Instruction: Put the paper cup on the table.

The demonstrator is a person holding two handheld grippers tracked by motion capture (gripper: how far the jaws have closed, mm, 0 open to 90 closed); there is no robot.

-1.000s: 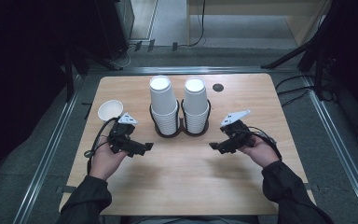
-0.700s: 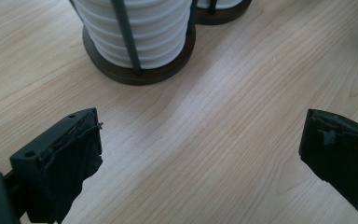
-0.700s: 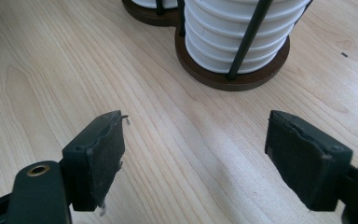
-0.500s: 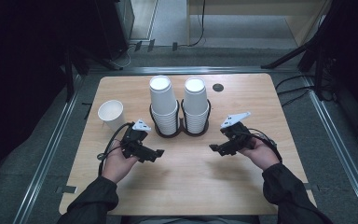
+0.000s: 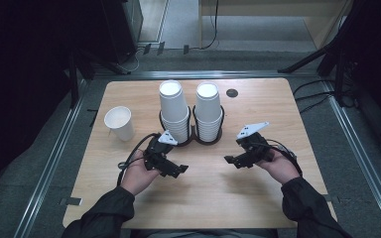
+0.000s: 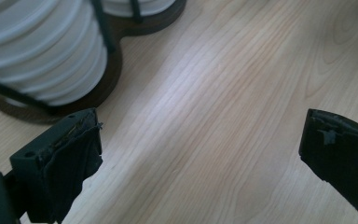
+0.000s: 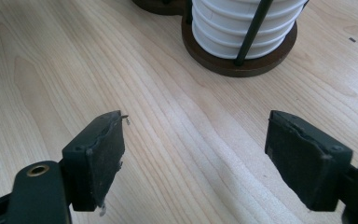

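Two grippers are held low over the table (image 5: 278,99). The left gripper (image 5: 179,171) is spread wide with nothing between its jaws, just in front of the cup stacks (image 5: 191,111) in their holder (image 5: 192,140). The right gripper (image 5: 229,160) is likewise wide apart and empty. A single cup (image 5: 119,122) stands well apart at the left.

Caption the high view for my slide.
Open left gripper and right gripper hover before two white paper-cup stacks in a dark holder.

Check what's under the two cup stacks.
Both cup stacks sit in a dark double holder with upright wire rods, its round base on the table. The stacks cover the base's inside.
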